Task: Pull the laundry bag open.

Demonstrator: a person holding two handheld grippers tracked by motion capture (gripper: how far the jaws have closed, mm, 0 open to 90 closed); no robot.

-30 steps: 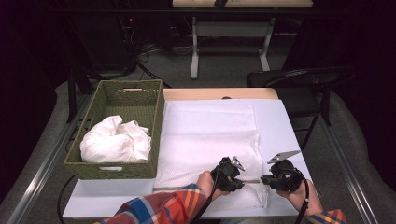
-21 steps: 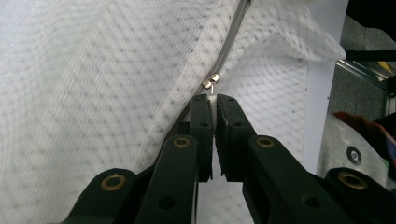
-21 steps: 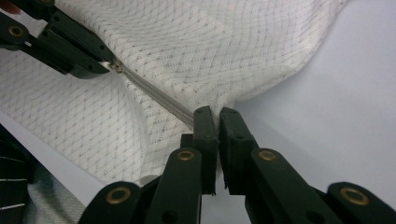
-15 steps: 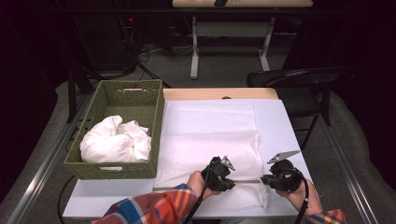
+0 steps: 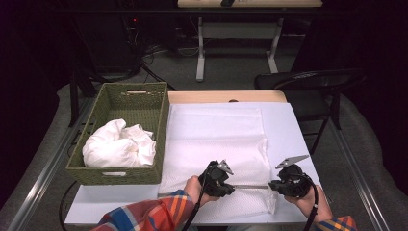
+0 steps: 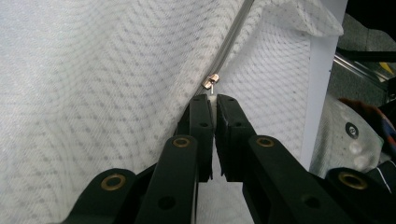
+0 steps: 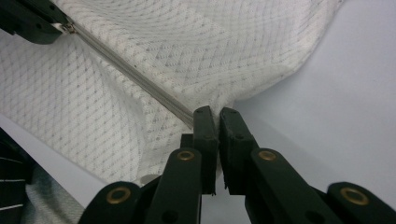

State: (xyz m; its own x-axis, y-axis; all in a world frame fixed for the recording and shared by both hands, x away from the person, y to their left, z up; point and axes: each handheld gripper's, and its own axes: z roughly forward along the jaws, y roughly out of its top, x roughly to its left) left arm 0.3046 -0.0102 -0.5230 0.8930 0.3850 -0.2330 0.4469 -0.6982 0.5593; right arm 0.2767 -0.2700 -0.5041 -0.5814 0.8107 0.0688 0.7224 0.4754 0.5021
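High view: left tongs (image 5: 230, 185) pinch zipper pull (image 6: 211, 83); right tongs (image 5: 272, 185) clamp mesh bag (image 5: 216, 144) corner.

— What is the bag (image 5: 216, 144) made of?
— White mesh cloth, matt, with a fine diamond weave; its zipper (image 6: 229, 42) is grey, with a shiny metal slider (image 6: 210, 81).
— And the basket (image 5: 155, 139)?
— Green woven wicker, rough, with soft, crumpled white cloth (image 5: 118, 146) inside.
— The table (image 5: 293, 130)?
— Smooth, pale, matt. The gripper jaws are matt black plastic with brass-coloured rivets.
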